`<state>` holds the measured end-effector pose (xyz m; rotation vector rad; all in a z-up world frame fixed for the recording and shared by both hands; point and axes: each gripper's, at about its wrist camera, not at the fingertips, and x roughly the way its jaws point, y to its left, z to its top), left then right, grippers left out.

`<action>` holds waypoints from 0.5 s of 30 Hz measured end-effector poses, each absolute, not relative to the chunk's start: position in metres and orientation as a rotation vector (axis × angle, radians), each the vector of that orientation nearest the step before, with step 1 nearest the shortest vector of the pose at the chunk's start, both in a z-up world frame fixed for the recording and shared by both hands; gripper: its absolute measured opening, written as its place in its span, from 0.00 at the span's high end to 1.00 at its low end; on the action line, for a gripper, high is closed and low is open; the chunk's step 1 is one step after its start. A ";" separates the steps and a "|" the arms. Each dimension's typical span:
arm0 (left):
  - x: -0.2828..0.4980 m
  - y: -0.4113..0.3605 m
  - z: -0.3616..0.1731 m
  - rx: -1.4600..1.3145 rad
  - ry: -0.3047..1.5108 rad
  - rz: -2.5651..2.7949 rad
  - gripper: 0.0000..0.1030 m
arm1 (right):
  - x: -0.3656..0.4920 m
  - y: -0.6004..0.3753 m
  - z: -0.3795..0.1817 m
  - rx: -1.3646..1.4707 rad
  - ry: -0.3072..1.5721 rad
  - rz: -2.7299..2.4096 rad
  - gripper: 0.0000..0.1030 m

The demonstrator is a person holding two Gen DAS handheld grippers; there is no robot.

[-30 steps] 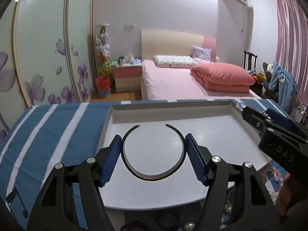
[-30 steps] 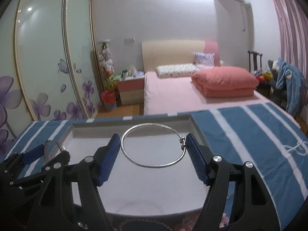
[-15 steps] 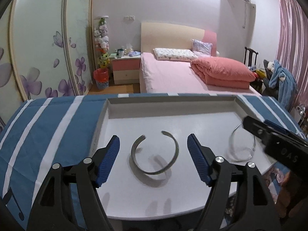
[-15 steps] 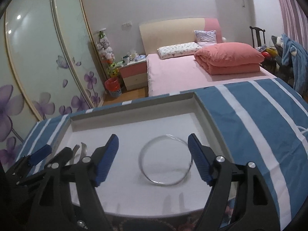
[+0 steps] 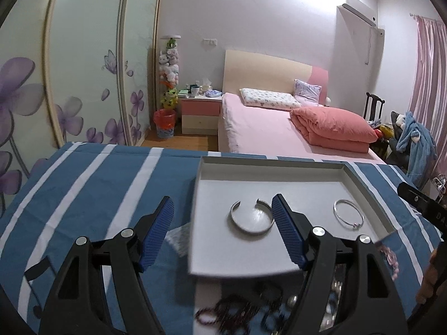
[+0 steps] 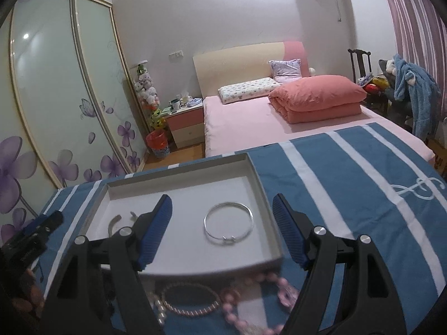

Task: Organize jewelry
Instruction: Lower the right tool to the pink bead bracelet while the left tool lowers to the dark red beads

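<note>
A white shallow tray [image 5: 279, 164] lies on the blue striped cloth. In it rest an open silver cuff bangle [image 5: 250, 217] on the left and a thin closed silver bangle [image 5: 348, 213] on the right. The right wrist view shows the tray [image 6: 181, 173], the thin bangle [image 6: 228, 224] and part of the cuff [image 6: 114, 222]. My left gripper [image 5: 222, 231] is open and empty, near the tray's left side. My right gripper [image 6: 222, 230] is open and empty, above the tray's front edge. Loose bead bracelets [image 6: 192, 298] lie in front of the tray.
A pink bead strand [image 6: 251, 304] and dark bracelets [image 5: 237, 310] lie on the cloth [image 5: 97, 184] near me. Beyond the table stand a pink bed [image 5: 273, 128], a nightstand [image 5: 199, 113] and a flowered wardrobe [image 5: 69, 83].
Both grippers have let go of their bangles, which now lie in the tray. Both grippers have opened wider and pulled back and up; the left one shifted left.
</note>
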<state>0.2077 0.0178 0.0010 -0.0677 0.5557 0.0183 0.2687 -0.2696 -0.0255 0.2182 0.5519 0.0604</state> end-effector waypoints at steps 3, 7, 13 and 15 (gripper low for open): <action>0.192 0.025 -0.001 -0.055 0.565 0.024 0.30 | 0.252 -0.280 -0.026 0.205 0.562 0.040 0.30; 0.172 0.036 -0.012 -0.045 0.608 0.027 0.30 | 0.237 -0.298 -0.039 0.184 0.623 -0.013 0.30; 0.159 0.044 -0.033 -0.039 0.683 0.024 0.30 | 0.233 -0.313 -0.078 0.154 0.765 -0.052 0.43; 0.156 0.044 -0.038 -0.039 0.700 0.017 0.30 | 0.236 -0.313 -0.086 0.150 0.802 -0.051 0.49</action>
